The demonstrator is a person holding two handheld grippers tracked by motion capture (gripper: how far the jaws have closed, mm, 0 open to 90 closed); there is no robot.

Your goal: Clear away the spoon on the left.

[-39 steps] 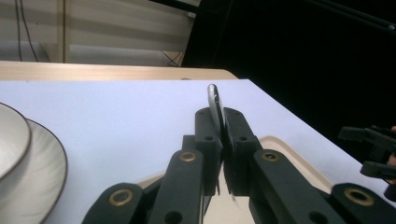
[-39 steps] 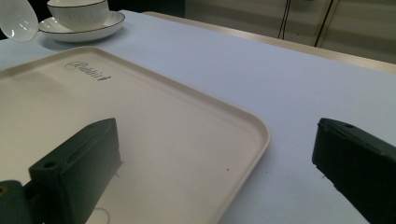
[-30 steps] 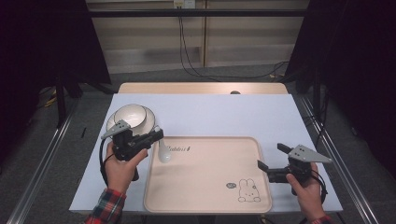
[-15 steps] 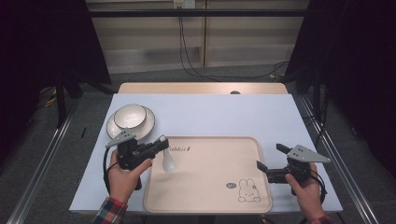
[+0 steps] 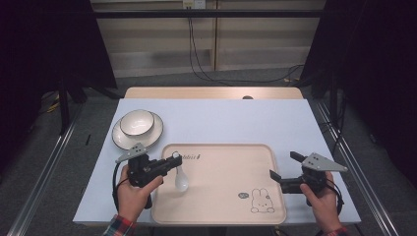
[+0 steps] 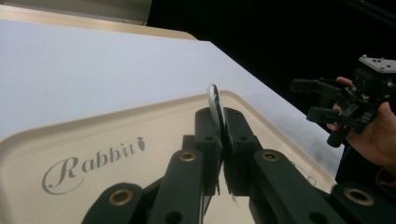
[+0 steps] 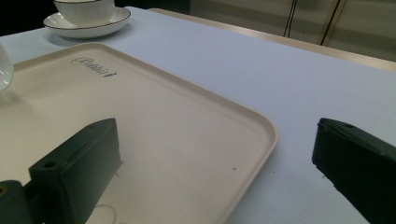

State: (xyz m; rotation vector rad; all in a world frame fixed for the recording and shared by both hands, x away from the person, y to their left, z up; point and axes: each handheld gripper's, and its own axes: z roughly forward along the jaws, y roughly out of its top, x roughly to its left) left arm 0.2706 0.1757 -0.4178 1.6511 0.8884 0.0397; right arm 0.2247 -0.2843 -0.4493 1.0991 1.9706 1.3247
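- The spoon (image 5: 180, 174) is white and glossy, with a rounded bowl and a thin handle; in the left gripper view its handle (image 6: 215, 103) shows edge-on as a pale sliver with a dark rim.
- It hangs over the left part of the cream tray (image 5: 236, 216), near the tray's left edge, its bowl down toward the tray floor beside the "Rabbit" lettering (image 6: 91, 159).
- The left gripper (image 5: 173, 161) is clenched on the spoon's handle, which stands up between its two black jaws.
- The right gripper (image 5: 280, 167) sits at the tray's right edge with its jaws spread wide and nothing between them.
- A white bowl (image 5: 137, 122) rests on a saucer (image 5: 119, 138) near the desk's far left corner.
- Whether the spoon's bowl touches the tray is hard to make out; the right gripper view cuts it off at the left edge (image 7: 3, 67).
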